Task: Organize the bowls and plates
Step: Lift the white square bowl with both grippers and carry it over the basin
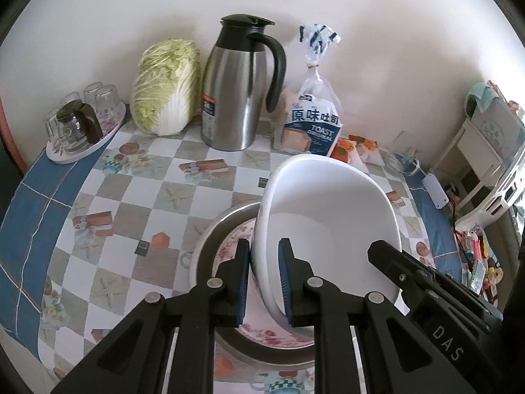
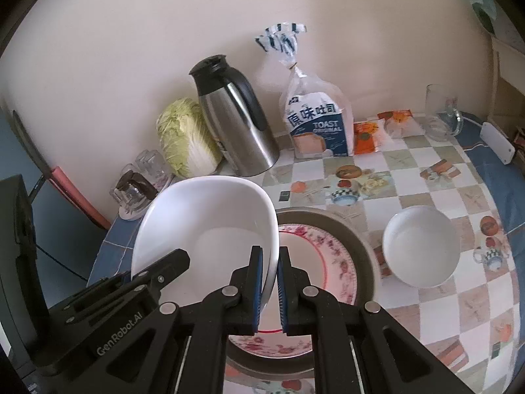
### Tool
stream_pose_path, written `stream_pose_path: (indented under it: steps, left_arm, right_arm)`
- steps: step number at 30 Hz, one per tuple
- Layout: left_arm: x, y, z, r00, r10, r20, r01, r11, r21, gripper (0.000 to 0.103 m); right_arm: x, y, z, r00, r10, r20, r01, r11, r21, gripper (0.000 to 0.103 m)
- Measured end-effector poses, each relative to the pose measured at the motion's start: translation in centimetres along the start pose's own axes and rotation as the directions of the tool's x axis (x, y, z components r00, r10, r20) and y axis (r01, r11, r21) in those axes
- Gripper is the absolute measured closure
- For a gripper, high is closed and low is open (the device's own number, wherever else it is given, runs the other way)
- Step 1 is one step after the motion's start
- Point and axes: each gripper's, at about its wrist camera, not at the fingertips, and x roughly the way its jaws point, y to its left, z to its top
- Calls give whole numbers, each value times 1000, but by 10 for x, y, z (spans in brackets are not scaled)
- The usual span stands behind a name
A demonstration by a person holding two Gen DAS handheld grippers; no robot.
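A large white oval bowl (image 1: 331, 216) (image 2: 210, 216) hangs above the table, held from both sides. My left gripper (image 1: 264, 256) is shut on its left rim; my right gripper (image 2: 270, 259) is shut on its right rim. Under it lies a floral plate (image 2: 331, 249) (image 1: 229, 246) inside a grey metal plate (image 2: 364, 246) (image 1: 216, 226). A smaller white bowl (image 2: 421, 249) stands on the table to the right of the plates. The right gripper's body (image 1: 426, 282) shows in the left wrist view, the left one's body (image 2: 131, 298) in the right wrist view.
Along the wall stand a cabbage (image 1: 167, 88), a steel thermos jug (image 1: 239, 85), a bag of toast (image 1: 315, 115) and orange packets (image 2: 367, 134). A tray of upturned glasses (image 1: 82, 121) is at the left, a glass mug (image 2: 441, 115) and a white flat device (image 2: 497, 146) at the right.
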Motion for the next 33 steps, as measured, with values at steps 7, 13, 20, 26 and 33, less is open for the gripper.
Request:
stream_pose_path:
  steps: [7,13,20,26,33]
  left_arm:
    - [8,-17,0,1000,-2,-14,3,1000,26,85]
    - [16,-22,-2,999,1,-34,0,999,40,85]
    - [24,-16,-4,998,17,-63,-15,999,34,85]
    - [31,-15,-6,996,25,-85,-22,999,33,85]
    - [39,-14,-9,993,30,-111,-26,999,34,85]
  right_arm:
    - [-3,-18,2,1000,-22,4,22,1000,11,93]
    - [-2,-28,4,1000,-29,-4,29,999,22,93]
    - [5,-26,3,999,-32,-24,32,999,17,93]
    - [11,-25,2,999,-36,-41,36,999,11,93]
    - [18,-28,0,997,-41,-60,42,999,13,93]
